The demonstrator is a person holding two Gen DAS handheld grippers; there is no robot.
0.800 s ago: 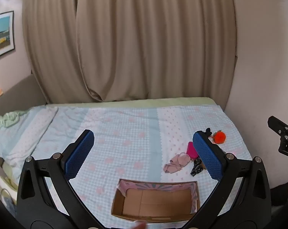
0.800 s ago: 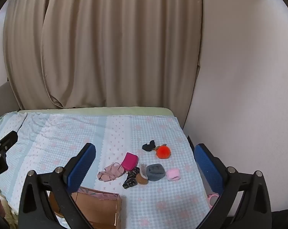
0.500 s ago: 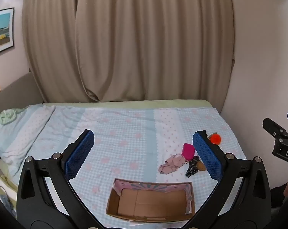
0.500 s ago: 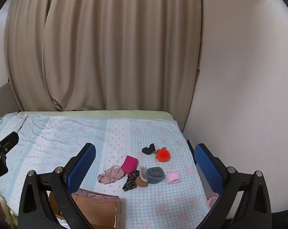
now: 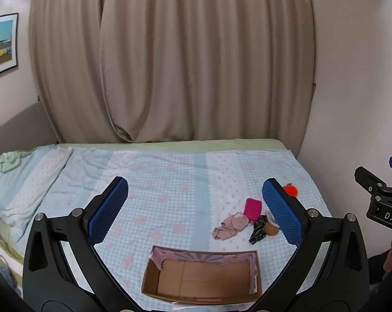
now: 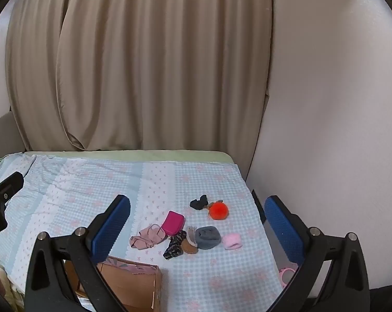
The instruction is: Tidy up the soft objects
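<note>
Both claws empty, jaws spread wide. My left gripper hangs above the cardboard box, which sits at 6 o'clock in its view with nothing in it. My right gripper frames the pile of soft things on the checked bedspread.

Pile, right view: magenta pouch near centre; crumpled pink cloth touching it at 8 o'clock; dark patterned scrunchie and brown puff just below; grey rolled sock at 4 o'clock; pale pink roll beside that. Orange pom-pom and black scrunchie lie apart at 1 o'clock.

Handling, my judgement: all light, limp, compressible; nothing fragile (fabric may snag a neighbour on the lift). I'd pinch the pink cloth at its bunched middle, the pouch across its short width.

Pouch long axis runs roughly 1 to 7 o'clock; the cloth stretches roughly 8 to 2. Box long axis runs 9 to 3 in the left view.
</note>
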